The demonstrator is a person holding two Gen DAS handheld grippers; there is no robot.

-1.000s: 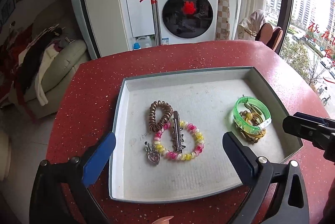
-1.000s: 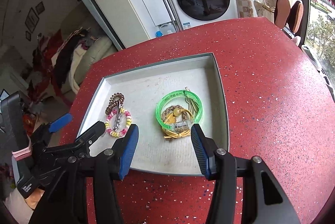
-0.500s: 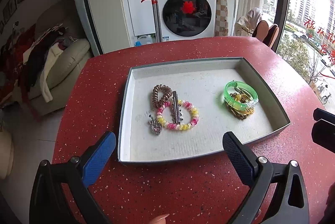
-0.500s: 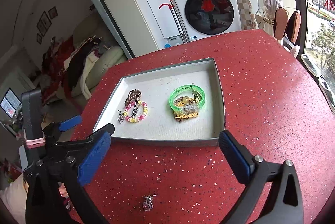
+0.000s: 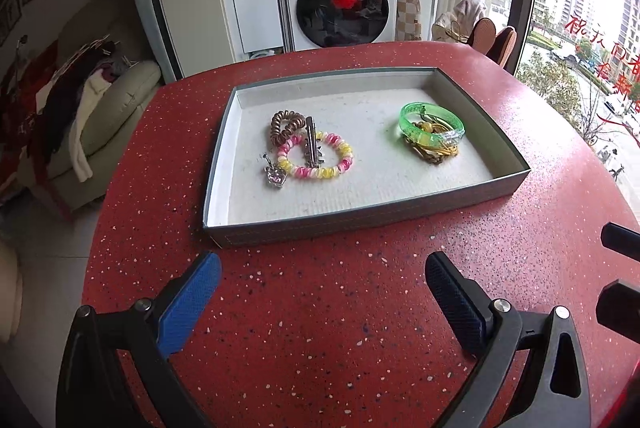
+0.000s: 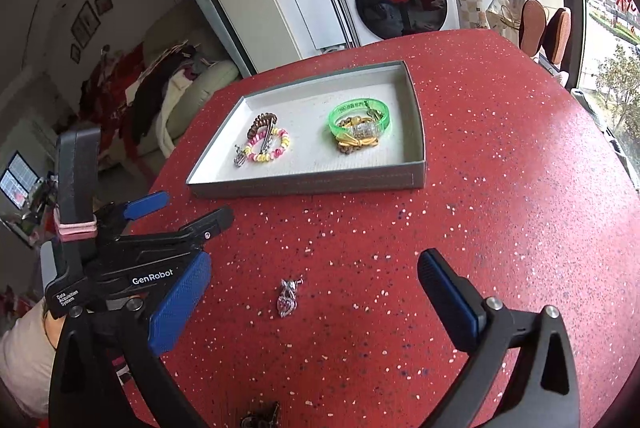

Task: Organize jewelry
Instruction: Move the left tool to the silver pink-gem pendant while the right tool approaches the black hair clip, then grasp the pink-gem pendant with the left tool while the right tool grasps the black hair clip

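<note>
A grey tray point(image 5: 360, 218) point(image 6: 304, 184) on the red table holds a pink-yellow bead bracelet point(image 5: 316, 158) point(image 6: 267, 145), a brown spiral hair tie point(image 5: 283, 126), a metal hair clip point(image 5: 311, 142), a silver heart charm point(image 5: 275, 175), and a green bangle point(image 5: 431, 122) point(image 6: 359, 115) over gold jewelry point(image 5: 432, 152). A small silver-pink pendant point(image 6: 288, 298) lies on the table in front of my right gripper point(image 6: 314, 298), which is open and empty. Another dark piece point(image 6: 260, 416) lies at the bottom edge. My left gripper point(image 5: 322, 294) is open and empty, short of the tray.
The left gripper point(image 6: 176, 220) shows in the right wrist view, left of the pendant. The table's round edge point(image 5: 96, 228) drops to the floor on the left. A washing machine point(image 5: 340, 8) and sofa point(image 5: 116, 100) stand behind.
Both grippers have pulled back from above the tray toward the table's near side. The right gripper opened wide. The loose pendant has come into the right wrist view.
</note>
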